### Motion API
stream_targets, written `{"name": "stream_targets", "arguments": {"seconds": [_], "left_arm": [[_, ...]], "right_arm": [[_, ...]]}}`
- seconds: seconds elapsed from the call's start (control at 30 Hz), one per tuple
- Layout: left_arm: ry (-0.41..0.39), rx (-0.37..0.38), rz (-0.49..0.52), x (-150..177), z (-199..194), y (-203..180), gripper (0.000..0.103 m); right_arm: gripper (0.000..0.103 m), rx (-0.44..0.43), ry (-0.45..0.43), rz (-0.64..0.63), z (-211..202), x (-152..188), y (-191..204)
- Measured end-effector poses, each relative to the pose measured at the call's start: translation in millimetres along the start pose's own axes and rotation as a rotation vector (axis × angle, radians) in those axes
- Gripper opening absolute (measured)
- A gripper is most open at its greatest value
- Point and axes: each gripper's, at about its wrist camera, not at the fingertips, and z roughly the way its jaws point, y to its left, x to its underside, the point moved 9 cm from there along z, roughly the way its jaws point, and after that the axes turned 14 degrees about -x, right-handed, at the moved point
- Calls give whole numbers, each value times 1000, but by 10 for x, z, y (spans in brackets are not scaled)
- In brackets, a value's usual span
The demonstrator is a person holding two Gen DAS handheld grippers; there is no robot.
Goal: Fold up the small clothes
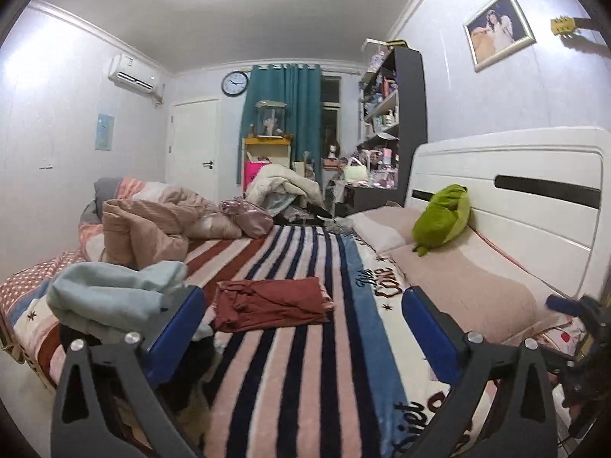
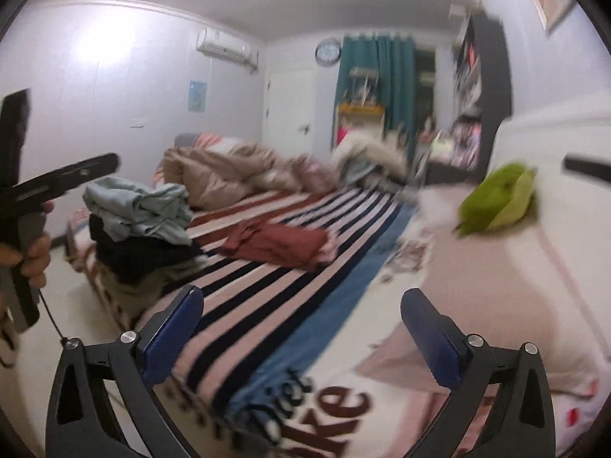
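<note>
A folded rust-red garment [image 1: 271, 303] [image 2: 280, 242] lies flat on the striped blanket [image 1: 290, 374] [image 2: 267, 290] in the middle of the bed. At the bed's left edge sits a pile of clothes, a pale blue piece [image 1: 110, 292] [image 2: 137, 210] on top of dark ones [image 2: 141, 255]. My left gripper [image 1: 303, 307] stands open above the blanket, nothing between its blue pads; the red garment lies just beyond them. My right gripper [image 2: 301, 307] is open too, empty, nearer the front of the bed. The right wrist view is blurred.
A green plush toy [image 1: 443, 217] [image 2: 496, 198] rests on pink pillows [image 1: 469, 286] against the white headboard [image 1: 534, 206]. A crumpled beige duvet [image 1: 160, 225] lies at the far left of the bed. A hand holding the other gripper's handle [image 2: 30, 252] shows at left. Cluttered shelves [image 1: 385, 129] stand beyond.
</note>
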Motion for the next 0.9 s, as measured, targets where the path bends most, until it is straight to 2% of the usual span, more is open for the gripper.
{"name": "stream_targets", "arguments": {"seconds": [0.27, 0.9], "left_arm": [[17, 39, 14, 65, -25, -226, 102], [6, 33, 27, 97, -81, -281, 102]], "right_arm": [[103, 33, -54, 31, -321, -38, 30], [103, -6, -90, 79, -352, -76, 113]]}}
